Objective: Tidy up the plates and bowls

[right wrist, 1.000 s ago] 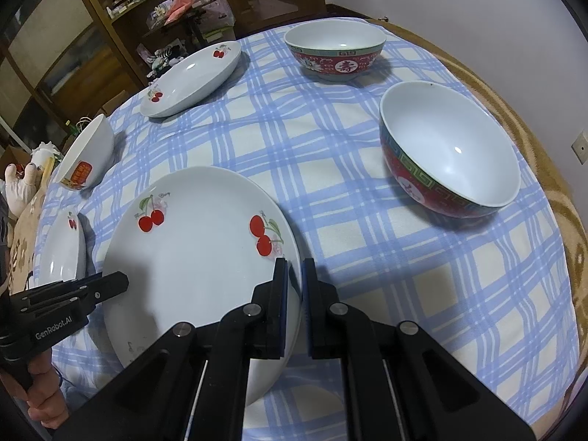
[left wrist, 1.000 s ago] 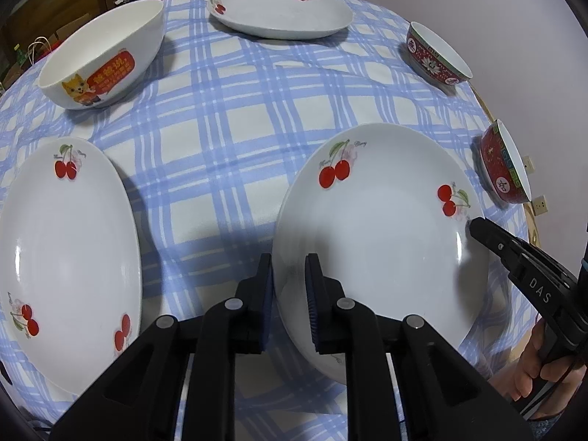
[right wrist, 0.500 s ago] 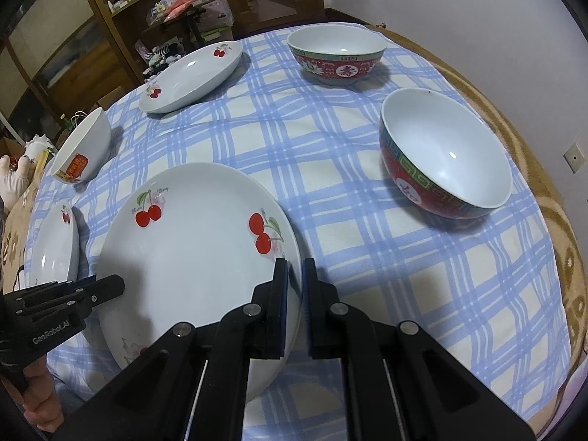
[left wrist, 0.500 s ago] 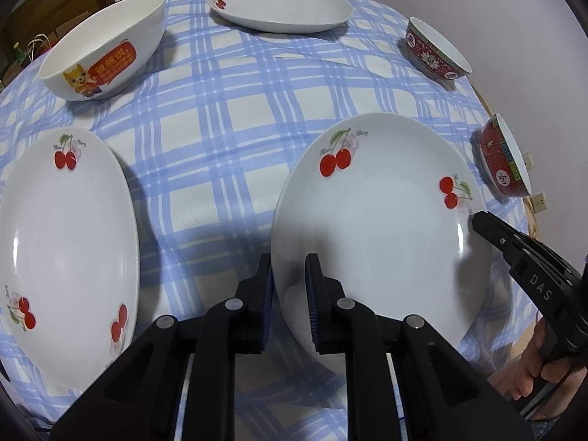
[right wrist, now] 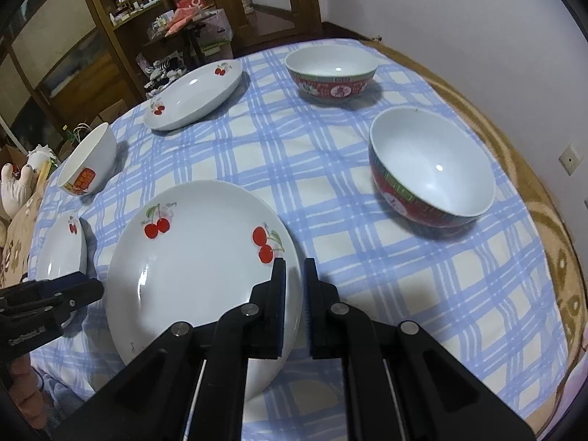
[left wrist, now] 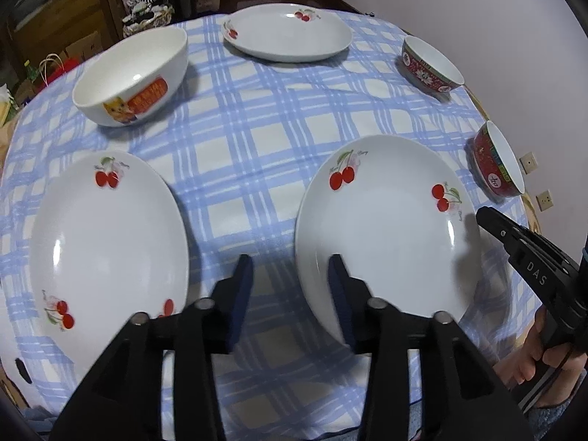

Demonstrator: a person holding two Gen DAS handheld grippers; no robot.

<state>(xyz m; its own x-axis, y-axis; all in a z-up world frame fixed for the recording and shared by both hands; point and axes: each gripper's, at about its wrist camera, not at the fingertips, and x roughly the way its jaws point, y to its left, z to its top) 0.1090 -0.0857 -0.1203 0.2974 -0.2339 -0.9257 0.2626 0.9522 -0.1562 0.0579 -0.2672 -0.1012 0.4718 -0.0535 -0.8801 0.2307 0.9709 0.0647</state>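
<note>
A white cherry plate lies on the blue checked tablecloth near the front edge. My left gripper straddles its left rim; the jaws are opening and the pads stand clear of the rim. My right gripper is shut on the same plate at its right rim. A second cherry plate lies to the left, a third at the far side. One white bowl with a cat label stands at the back left. Two red bowls sit on the right.
The round table ends just in front of both grippers, and a brown patterned cloth shows beyond the right edge. Wooden shelves and clutter stand behind the table. A person's hand holds the right gripper's handle.
The left gripper's jaws have spread apart and let go of the plate's left rim, and the left view has risen a little. The right gripper stays shut on the plate.
</note>
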